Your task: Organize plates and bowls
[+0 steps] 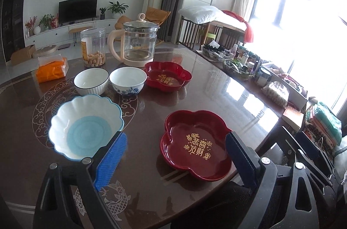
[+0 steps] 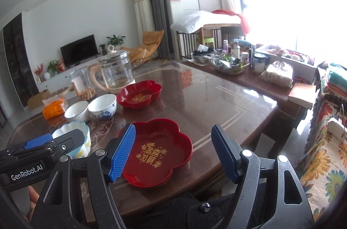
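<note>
The near red flower-shaped plate is seen flat on the counter directly ahead of the right gripper, held wide open and empty, while the left gripper, likewise spread and empty, is flanked by the blue-and-white scalloped bowl.

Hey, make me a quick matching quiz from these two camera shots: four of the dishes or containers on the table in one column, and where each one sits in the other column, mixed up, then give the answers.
Things
1. scalloped blue bowl
2. near red flower plate
3. blue floral bowl
4. glass kettle

Places
A. just behind the far red flower plate
B. between the ribbed white bowl and the far red flower plate
C. nearest, on the left
D. nearest, right of the scalloped bowl

Pairs: 1-C, 2-D, 3-B, 4-A
</note>
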